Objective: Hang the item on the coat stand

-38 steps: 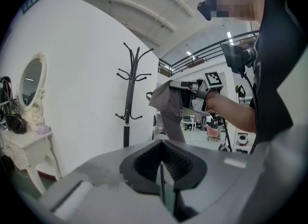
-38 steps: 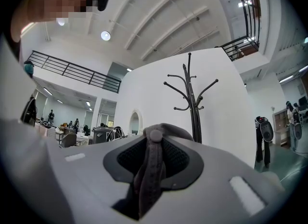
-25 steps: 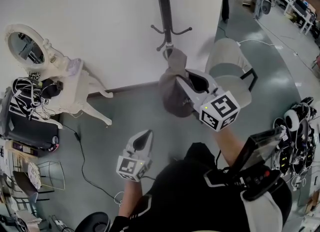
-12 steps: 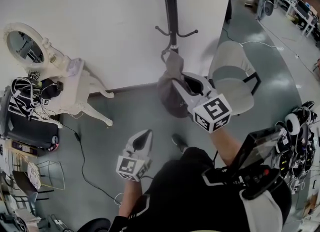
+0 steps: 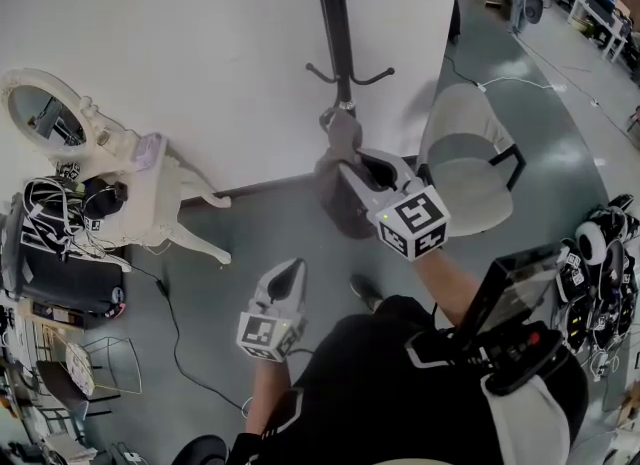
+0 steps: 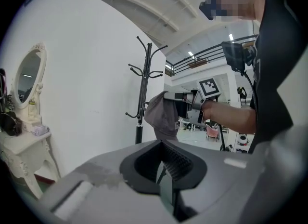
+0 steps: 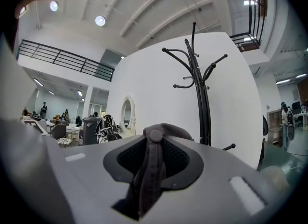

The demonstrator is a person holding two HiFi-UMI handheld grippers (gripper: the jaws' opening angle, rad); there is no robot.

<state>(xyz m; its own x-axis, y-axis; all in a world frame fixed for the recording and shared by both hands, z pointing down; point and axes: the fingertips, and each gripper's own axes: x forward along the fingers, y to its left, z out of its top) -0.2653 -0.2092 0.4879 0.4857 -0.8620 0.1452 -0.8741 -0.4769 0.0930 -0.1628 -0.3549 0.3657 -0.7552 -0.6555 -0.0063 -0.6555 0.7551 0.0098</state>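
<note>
Left of the frame, the white dressing table (image 5: 150,168) stands against the wall and plays no part. Next, my left gripper (image 5: 289,271) is held low in front of the body, its jaws together with nothing between them; it has drifted a little sideways and remains a spectator. At centre, the grey cap (image 5: 335,188) hangs from my right gripper (image 5: 350,168), whose jaws are clamped on a fold of the fabric, the crown button showing just above them in the right gripper view. The change: this gripper has carried the cap forward and slightly down toward the coat stand (image 5: 338,33), so the pole and its hooks loom larger in both gripper views than a moment ago. From the head view the cap overlaps the pole below the lower hooks (image 5: 375,75); I cannot tell whether it touches. I judge the approach nearly complete, with the cap not yet on a hook. At right, the grey chair (image 5: 465,168) stands near the pole.
</note>
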